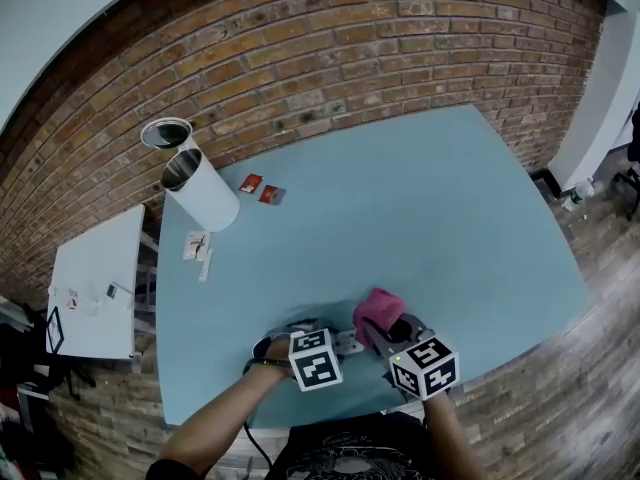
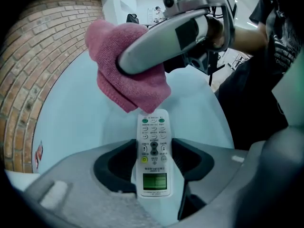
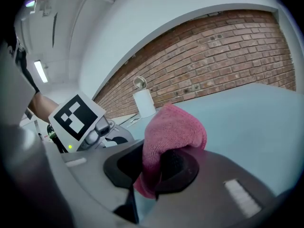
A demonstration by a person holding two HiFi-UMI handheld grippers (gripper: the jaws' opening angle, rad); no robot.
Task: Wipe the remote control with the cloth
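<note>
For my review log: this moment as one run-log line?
left hand-held gripper: shut on remote control | right hand-held gripper: shut on pink cloth | cloth at remote's far end

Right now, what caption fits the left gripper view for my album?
Left gripper grips the white remote control; right gripper holds the pink cloth at its far end.

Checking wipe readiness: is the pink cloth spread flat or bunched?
Bunched: the pink terry cloth bulges in folds from the right gripper, shut on it.
</note>
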